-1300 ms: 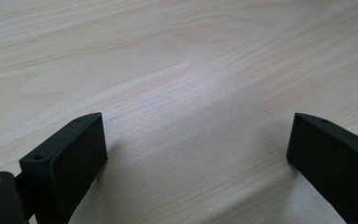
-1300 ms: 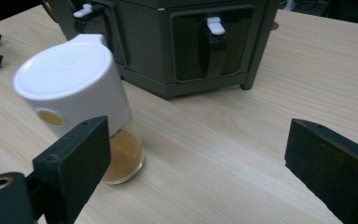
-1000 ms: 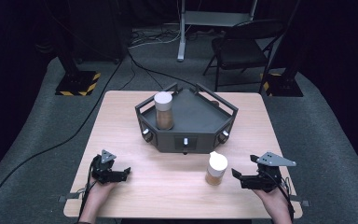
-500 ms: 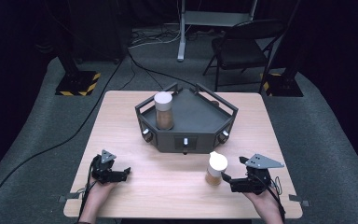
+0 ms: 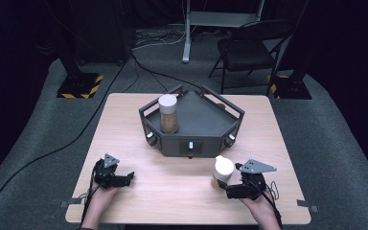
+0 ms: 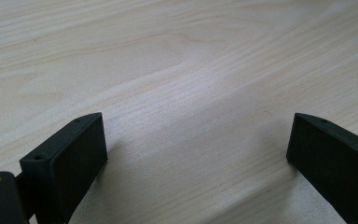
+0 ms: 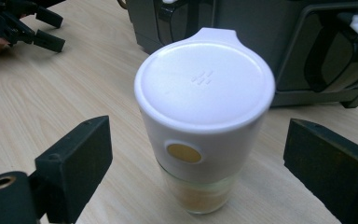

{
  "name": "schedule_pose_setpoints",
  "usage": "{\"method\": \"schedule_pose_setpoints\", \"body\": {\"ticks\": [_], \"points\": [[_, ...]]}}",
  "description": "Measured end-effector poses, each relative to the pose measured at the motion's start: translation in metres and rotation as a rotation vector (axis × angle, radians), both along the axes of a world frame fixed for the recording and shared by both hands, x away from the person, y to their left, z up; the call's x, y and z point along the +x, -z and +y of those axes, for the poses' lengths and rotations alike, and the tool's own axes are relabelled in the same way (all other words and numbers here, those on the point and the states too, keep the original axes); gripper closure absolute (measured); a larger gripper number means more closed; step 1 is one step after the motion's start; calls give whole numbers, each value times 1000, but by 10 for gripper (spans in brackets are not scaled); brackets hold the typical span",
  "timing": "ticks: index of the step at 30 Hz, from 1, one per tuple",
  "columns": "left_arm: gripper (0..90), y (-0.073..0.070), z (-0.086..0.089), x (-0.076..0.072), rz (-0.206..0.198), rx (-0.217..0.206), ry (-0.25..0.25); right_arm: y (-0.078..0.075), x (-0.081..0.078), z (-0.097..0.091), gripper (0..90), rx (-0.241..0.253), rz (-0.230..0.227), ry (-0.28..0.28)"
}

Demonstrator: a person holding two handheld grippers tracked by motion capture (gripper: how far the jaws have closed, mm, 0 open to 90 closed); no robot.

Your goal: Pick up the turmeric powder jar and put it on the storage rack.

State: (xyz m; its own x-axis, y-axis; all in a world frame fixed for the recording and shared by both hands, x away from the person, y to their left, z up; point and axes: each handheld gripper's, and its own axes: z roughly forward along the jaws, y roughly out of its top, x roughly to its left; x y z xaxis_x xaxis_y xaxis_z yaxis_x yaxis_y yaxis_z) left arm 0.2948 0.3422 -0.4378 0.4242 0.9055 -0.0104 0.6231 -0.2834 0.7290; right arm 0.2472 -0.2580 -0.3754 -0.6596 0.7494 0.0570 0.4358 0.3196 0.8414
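Right gripper open around jar, untouched

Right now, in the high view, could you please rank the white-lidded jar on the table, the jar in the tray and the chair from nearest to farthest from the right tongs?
1. Table jar, beside the right tongs.
2. Tray jar, left compartment.
3. Chair, beyond the table.

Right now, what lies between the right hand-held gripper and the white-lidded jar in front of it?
Nothing. In the right gripper view the jar stands between the open jaws of the right hand-held gripper, with bare table either side; neither pad touches it.
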Motion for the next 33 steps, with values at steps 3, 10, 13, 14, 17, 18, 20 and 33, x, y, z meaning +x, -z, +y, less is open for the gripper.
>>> {"method": "schedule_pose_setpoints", "body": {"ticks": [3, 10, 13, 14, 17, 18, 20, 33], "points": [[45, 0, 0, 0, 1, 0, 1, 1, 2, 3, 75, -5, 4, -3], [46, 0, 0, 0, 0, 0, 1, 5, 9, 8, 97, -9, 1, 4], [46, 0, 0, 0, 0, 0, 0, 8, 12, 9, 117, -4, 2, 8], [46, 0, 0, 0, 0, 0, 1, 9, 13, 10, 119, -4, 1, 8], [45, 0, 0, 0, 0, 0, 1, 11, 15, 13, 136, -5, 1, 11], [45, 0, 0, 0, 0, 0, 1, 12, 15, 15, 144, -12, -6, 15], [45, 0, 0, 0, 0, 0, 1, 13, 16, 16, 161, -12, -10, 17], [45, 0, 0, 0, 0, 0, 1, 15, 18, 23, 290, -44, -11, 9]]}}
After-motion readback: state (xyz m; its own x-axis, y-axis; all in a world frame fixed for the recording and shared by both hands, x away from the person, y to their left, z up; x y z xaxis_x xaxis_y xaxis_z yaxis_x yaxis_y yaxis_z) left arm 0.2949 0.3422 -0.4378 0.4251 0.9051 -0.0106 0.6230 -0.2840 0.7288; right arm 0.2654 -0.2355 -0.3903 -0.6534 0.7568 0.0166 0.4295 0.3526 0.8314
